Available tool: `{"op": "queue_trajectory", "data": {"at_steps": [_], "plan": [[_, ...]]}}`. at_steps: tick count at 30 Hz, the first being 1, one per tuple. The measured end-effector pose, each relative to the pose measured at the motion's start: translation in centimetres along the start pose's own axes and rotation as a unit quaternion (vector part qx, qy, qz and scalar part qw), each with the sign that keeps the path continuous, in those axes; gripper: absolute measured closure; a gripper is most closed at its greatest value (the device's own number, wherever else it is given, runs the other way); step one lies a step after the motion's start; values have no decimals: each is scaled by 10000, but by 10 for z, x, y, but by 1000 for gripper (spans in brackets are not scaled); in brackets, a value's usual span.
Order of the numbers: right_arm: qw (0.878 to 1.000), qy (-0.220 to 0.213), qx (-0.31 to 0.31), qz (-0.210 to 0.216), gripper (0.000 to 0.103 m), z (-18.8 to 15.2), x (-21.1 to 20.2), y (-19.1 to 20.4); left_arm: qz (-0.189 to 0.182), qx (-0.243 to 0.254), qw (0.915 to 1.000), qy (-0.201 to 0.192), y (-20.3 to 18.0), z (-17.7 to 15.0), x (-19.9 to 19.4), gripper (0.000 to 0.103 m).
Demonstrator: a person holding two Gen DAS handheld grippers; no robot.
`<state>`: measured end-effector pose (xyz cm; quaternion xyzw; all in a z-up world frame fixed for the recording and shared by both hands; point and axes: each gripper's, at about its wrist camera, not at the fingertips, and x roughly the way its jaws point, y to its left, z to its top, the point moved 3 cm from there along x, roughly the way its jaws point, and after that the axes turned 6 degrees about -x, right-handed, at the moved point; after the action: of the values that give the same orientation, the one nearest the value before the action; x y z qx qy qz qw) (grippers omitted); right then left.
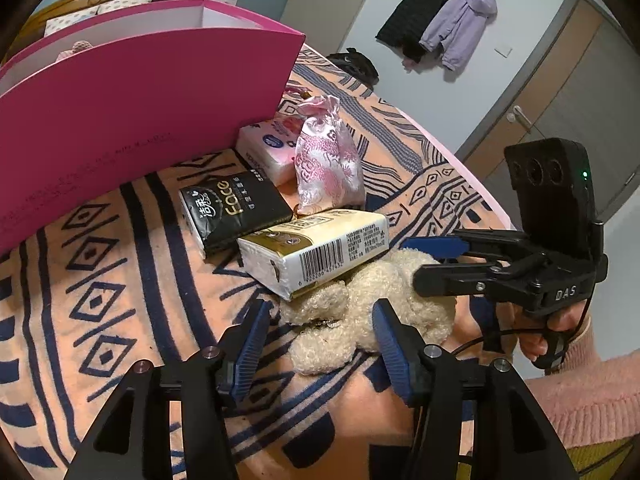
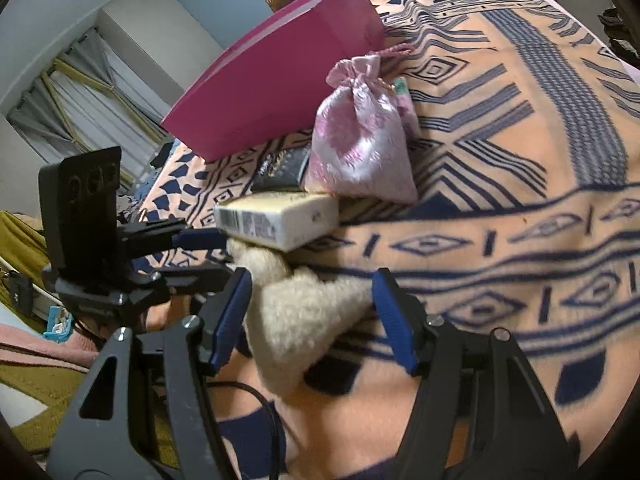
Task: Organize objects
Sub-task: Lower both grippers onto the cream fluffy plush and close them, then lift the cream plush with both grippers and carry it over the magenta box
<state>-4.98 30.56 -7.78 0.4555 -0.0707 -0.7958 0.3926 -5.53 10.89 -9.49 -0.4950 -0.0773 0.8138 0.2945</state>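
A cream plush toy (image 1: pixel 360 304) (image 2: pixel 296 320) lies on the patterned blanket (image 1: pixel 100 280), tucked partly under a gold-and-white tissue pack (image 1: pixel 320 248) (image 2: pixel 276 216). My left gripper (image 1: pixel 320 340) (image 2: pixel 212 258) straddles the toy's near end, open, with a gap at its left pad (image 1: pixel 250 344). From the right, my right gripper (image 1: pixel 430 262) (image 2: pixel 310 312) is shut on the toy's other end. Behind are a black tissue pack (image 1: pixel 236 208), a pink-and-white tissue pack (image 1: pixel 264 148) and a pink satin pouch (image 1: pixel 328 156) (image 2: pixel 360 140). A tall pink paper bag (image 1: pixel 140 100) (image 2: pixel 280 80) stands open at the back left.
A hand in a pink sleeve (image 1: pixel 560 328) holds the right gripper. The bed's edge (image 1: pixel 460 152) drops off to the right. Two coats (image 1: pixel 440 28) hang on the wall beside a door (image 1: pixel 560 100). A dark bag (image 1: pixel 356 64) sits at the bed's far end.
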Motion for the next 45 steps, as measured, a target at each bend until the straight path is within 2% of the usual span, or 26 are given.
{"op": "queue_trajectory", "data": {"at_steps": [6, 9, 19, 25, 32, 40, 45], "plan": [[10000, 64, -8, 4, 38, -9, 2, 3, -197, 78, 9997, 100, -6, -5, 5, 48], [10000, -16, -20, -65, 47, -5, 6, 3, -175, 155, 9996, 129, -11, -7, 5, 48], [9993, -223, -310, -56, 52, -1, -9, 15, -369, 313, 9988, 112, -27, -14, -9, 48], [9974, -466, -547, -77, 52, 9, -23, 24, -369, 440, 9981, -207, -36, -9, -32, 48], [9930, -674, -965, 49, 52, 30, -28, 44, -186, 386, 9967, -693, -33, 9, -65, 48], [9850, -911, -1462, 122, 52, 70, -28, 69, 33, 320, 9932, -1118, -19, 39, -94, 48], [9807, -1053, -1643, 118, 52, 102, -27, 74, 262, 353, 9902, -1327, -10, 69, -102, 48]]}}
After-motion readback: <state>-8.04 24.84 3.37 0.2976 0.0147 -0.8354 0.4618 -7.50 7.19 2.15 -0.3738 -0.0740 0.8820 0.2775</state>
